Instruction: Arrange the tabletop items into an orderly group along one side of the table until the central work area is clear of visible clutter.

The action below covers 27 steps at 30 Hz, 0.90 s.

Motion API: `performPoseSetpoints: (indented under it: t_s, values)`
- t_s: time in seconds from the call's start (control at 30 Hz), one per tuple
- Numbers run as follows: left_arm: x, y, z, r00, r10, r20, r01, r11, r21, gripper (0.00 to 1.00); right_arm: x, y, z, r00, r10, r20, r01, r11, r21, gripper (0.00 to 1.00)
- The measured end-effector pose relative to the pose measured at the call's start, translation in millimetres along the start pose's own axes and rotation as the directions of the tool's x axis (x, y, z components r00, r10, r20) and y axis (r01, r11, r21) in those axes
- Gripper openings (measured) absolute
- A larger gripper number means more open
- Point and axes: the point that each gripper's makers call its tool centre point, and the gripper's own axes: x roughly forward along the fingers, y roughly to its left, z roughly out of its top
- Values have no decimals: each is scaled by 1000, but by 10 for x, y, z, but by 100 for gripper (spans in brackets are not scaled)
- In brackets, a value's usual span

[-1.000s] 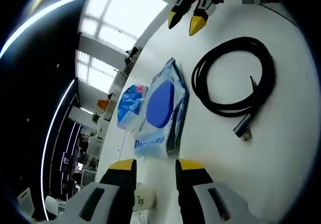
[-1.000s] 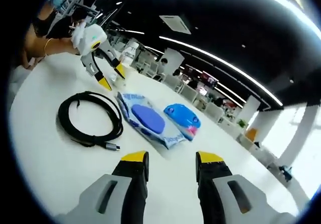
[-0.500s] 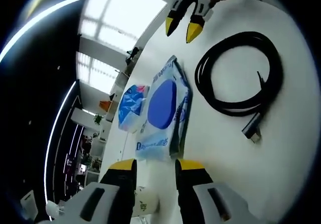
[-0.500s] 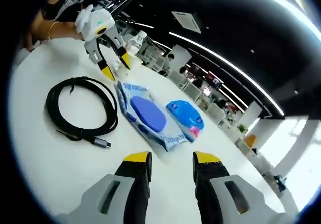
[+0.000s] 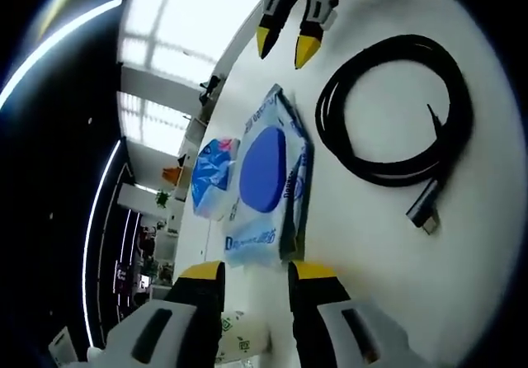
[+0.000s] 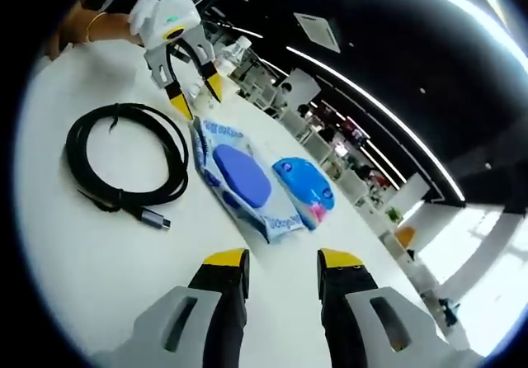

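Since the wipes pack [image 5: 268,178] looks soft and light, pinch its sealed edge; the cable [image 5: 394,120] is floppy. Both left gripper [image 5: 255,273] and right gripper [image 6: 283,265] stand spread, empty.

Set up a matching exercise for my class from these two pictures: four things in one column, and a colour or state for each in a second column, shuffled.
Things:
1. coiled black cable
2. flat wet-wipes pack with a round blue lid
3. small blue plastic packet
4. left hand-held gripper

States:
A. lies farthest from the cable, beyond the wipes pack
B. jaws apart, tips yellow, empty
C. wound in a loop, metal plug at its free end
D. lies between the cable and the blue packet

Pairs: 1-C, 2-D, 3-A, 4-B
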Motion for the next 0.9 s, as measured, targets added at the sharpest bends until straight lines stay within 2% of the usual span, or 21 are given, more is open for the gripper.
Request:
performPoseSetpoints:
  t_s: [0.2,0.4,0.6,0.9]
  values:
    - [36,-42,0,1000,-15,3,15,1000,4,29,62,-16,3,1000,2,-2,-2,1000,-27,31]
    - [69,-52,38,1000,-17,21,17,1000,-2,28,173,-1,-41,999,38,-11,-39,998,-42,30]
    - [70,-43,12,1000,-18,17,18,1000,-3,28,233,-32,-49,999,36,-30,-39,995,-92,29]
    - [68,-32,6,1000,-24,11,24,999,27,28,324,36,-96,997,46,-68,-57,984,-167,27]
